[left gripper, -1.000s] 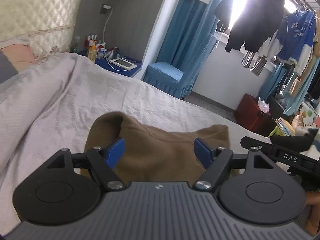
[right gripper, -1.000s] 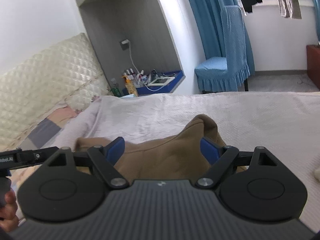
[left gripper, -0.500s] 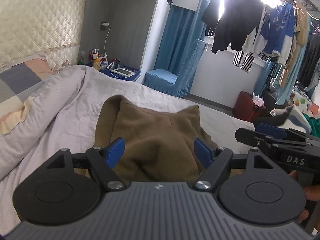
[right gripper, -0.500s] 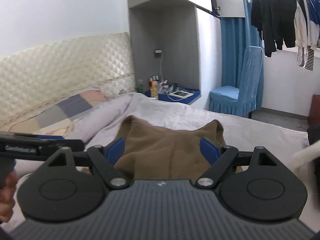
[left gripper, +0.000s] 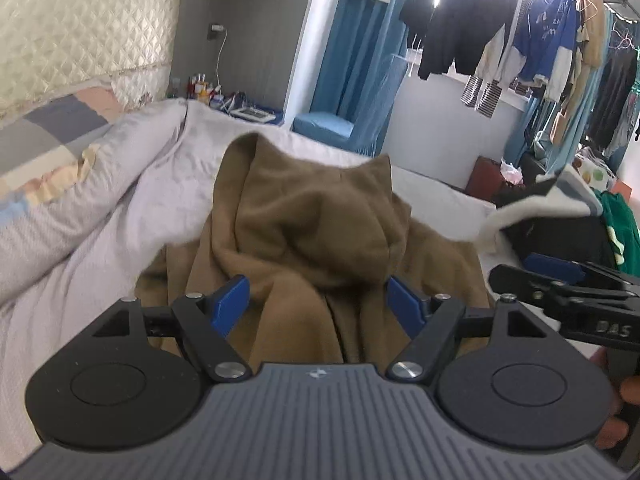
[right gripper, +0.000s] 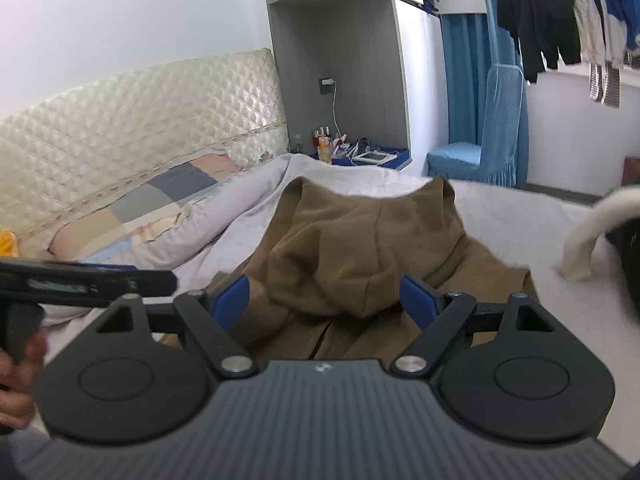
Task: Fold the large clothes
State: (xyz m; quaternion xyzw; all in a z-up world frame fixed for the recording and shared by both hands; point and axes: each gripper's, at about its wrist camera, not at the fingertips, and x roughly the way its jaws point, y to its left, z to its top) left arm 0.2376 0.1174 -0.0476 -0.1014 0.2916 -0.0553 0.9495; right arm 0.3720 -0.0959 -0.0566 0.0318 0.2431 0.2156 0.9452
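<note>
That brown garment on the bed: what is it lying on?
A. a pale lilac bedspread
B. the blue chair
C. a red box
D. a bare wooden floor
A: the brown garment is spread over the pale lilac bedspread, while the blue chair stands well beyond the bed's far edge.

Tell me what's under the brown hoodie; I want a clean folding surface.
The brown hoodie lies on a pale lilac bedsheet, which shows all around it. Whatever sits directly beneath the fabric is covered and cannot be seen.
</note>
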